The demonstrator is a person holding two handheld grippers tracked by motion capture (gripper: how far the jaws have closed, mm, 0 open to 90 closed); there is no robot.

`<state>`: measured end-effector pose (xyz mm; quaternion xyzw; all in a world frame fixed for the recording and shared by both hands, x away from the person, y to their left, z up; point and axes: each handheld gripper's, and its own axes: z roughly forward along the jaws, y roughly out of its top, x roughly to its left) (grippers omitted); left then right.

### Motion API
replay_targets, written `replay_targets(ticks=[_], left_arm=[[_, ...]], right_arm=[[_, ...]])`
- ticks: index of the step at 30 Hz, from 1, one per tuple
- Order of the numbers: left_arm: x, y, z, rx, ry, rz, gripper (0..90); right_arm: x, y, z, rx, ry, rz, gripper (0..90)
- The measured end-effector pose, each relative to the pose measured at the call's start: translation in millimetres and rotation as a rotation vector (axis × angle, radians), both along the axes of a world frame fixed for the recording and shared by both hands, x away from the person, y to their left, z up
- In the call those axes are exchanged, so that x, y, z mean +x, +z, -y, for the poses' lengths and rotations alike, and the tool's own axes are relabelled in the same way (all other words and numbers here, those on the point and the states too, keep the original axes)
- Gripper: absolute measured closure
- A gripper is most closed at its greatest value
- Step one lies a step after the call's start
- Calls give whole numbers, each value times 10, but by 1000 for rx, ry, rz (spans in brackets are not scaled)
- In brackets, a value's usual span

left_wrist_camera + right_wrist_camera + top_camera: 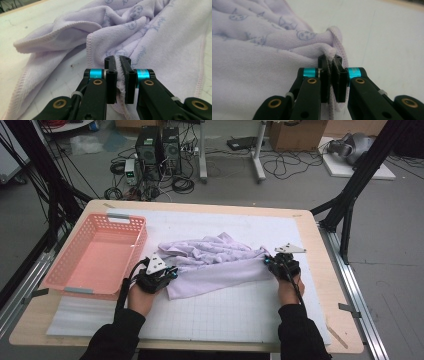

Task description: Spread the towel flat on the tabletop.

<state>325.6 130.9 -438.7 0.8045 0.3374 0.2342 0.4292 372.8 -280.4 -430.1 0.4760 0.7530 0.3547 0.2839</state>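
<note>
A pale lilac towel (215,262) with a faint printed pattern lies rumpled across the middle of the white gridded mat (225,315). My left gripper (171,272) sits at the towel's left end, shut on a fold of its hemmed edge. In the left gripper view the towel (155,45) is pinched tight where the left gripper (118,60) meets it. My right gripper (268,261) holds the towel's right end. In the right gripper view the right gripper (330,59) is shut on a bunched corner of the towel (257,62), and the hem loops round the jaws.
A pink plastic basket (97,252) stands on the table's left side, close to my left hand. The wooden table edge (327,270) runs to the right of the mat. Computers, cables and frame legs stand on the floor behind.
</note>
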Motion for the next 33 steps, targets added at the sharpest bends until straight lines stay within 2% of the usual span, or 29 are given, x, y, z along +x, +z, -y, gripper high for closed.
replay_targets(ticks=[2,4,6,8,9,10,11,12,14,15,17,18,19,21,22,23,24,25,26,27,28,29,31,33], left_arm=[[-5,-6,14,17,4,9,843],[1,-15,14,18,5,1,840],[2,-32,26,30,22,-12,802],[1,-45,21,29,38,-21,683],[1,-45,21,29,38,-21,638],[1,-48,12,17,48,-27,577],[4,-45,-4,6,56,-31,527],[1,-39,-20,-11,66,-34,504],[-8,-25,-64,-40,76,-42,491],[-16,-14,-87,-46,81,-46,470],[-36,8,-137,-67,87,-47,470],[-36,8,-137,-67,87,-47,469],[-50,17,-148,-74,85,-46,469],[-58,23,-149,-72,79,-45,469],[-66,24,-148,-78,68,-40,469],[-72,27,-147,-82,55,-35,469],[-76,30,-141,-87,51,-30,467],[-81,32,-136,-89,46,-29,467],[-82,32,-134,-89,42,-29,463],[-81,30,-131,-86,41,-31,463],[-81,22,-133,-82,39,-36,463],[-80,19,-136,-81,39,-39,463],[-79,10,-138,-80,43,-44,464],[-86,7,-140,-77,41,-47,466]], right_arm=[[69,-5,-57,-36,0,20,863],[118,-27,-126,-78,0,33,863],[156,-83,-171,-108,15,1,852],[141,-80,-155,-89,1,-15,757],[141,-80,-155,-89,1,-15,757],[95,-18,-77,-44,-18,-6,664],[51,25,-28,-23,-21,5,644],[-2,68,24,-4,-16,15,641],[-58,110,74,4,-11,33,626],[-195,181,169,-4,-6,67,622],[-321,203,254,-11,-4,82,631],[-321,203,254,-11,-4,82,631],[-413,166,311,0,17,67,643],[-471,73,321,-1,37,28,642],[-474,9,321,8,48,6,640],[-474,9,321,8,48,6,640],[-459,-100,294,3,55,-40,640],[-459,-100,294,3,55,-40,640],[-416,-165,267,-3,62,-72,708],[-416,-165,267,-3,62,-72,708],[-389,-197,269,16,66,-95,826],[-386,-200,274,36,80,-103,892],[-400,-193,254,6,95,-97,896],[-413,-184,260,17,102,-107,899]])
